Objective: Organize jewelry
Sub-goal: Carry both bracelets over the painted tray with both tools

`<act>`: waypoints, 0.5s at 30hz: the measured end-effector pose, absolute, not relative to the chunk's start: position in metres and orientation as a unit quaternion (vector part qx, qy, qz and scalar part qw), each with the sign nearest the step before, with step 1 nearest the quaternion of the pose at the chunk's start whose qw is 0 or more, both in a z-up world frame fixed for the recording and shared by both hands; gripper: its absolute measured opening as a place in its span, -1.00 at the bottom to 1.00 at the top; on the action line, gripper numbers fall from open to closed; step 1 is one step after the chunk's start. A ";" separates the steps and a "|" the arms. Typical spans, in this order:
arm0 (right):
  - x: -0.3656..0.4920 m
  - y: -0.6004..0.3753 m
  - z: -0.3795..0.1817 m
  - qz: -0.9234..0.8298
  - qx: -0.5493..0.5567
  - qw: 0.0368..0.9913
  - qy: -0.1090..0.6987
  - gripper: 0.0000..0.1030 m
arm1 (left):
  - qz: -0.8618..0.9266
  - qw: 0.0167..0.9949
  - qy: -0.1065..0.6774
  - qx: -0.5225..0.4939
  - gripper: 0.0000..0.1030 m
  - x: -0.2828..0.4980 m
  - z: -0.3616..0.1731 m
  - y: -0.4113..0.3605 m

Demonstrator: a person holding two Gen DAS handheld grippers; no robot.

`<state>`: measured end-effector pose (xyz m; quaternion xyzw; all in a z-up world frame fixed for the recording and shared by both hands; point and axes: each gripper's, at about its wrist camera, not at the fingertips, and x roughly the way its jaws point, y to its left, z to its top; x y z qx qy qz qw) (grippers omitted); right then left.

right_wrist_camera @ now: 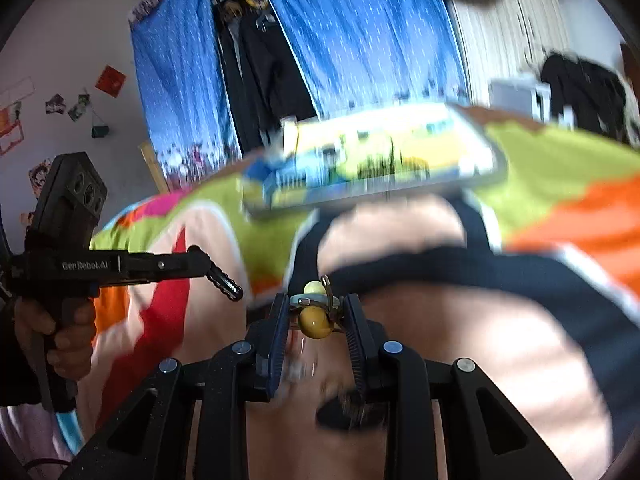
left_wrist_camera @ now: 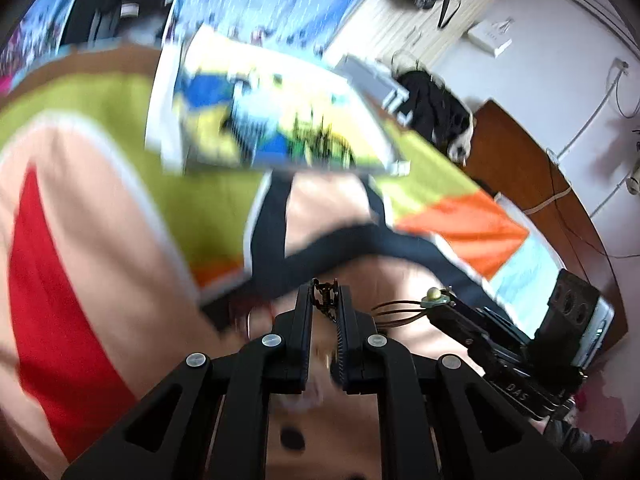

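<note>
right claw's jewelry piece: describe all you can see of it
The piece is clamped between the right claw's ribbed pads. It has a glossy amber-yellow bead, a smaller pale bead above, and a silvery metal fitting between them. In the left wrist view, thin brownish wire loops trail sideways from it. It hangs clear of the blurred bedspread; nothing else touches it.

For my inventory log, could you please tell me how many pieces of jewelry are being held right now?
2. A dark chain piece sits pinched in the left hand-held gripper; a yellow-beaded piece is clamped in the right hand-held gripper. Blur may hide others on the bedding.
</note>
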<state>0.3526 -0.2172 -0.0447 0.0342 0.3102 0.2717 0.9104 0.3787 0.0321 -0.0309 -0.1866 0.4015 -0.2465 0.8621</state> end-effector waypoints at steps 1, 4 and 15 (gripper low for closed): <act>0.362 -0.215 -0.035 0.272 0.033 0.914 0.300 -0.49 | -0.242 0.869 0.390 -0.185 -0.83 0.388 -0.021 0.032; 0.394 -0.210 -0.009 0.268 0.034 0.925 0.268 -0.49 | -0.228 0.888 0.358 -0.175 -0.83 0.414 0.002 0.029; 0.487 -0.213 -0.003 0.225 0.053 0.940 0.251 -0.49 | -0.213 0.896 0.356 -0.158 -0.83 0.510 -0.005 -0.001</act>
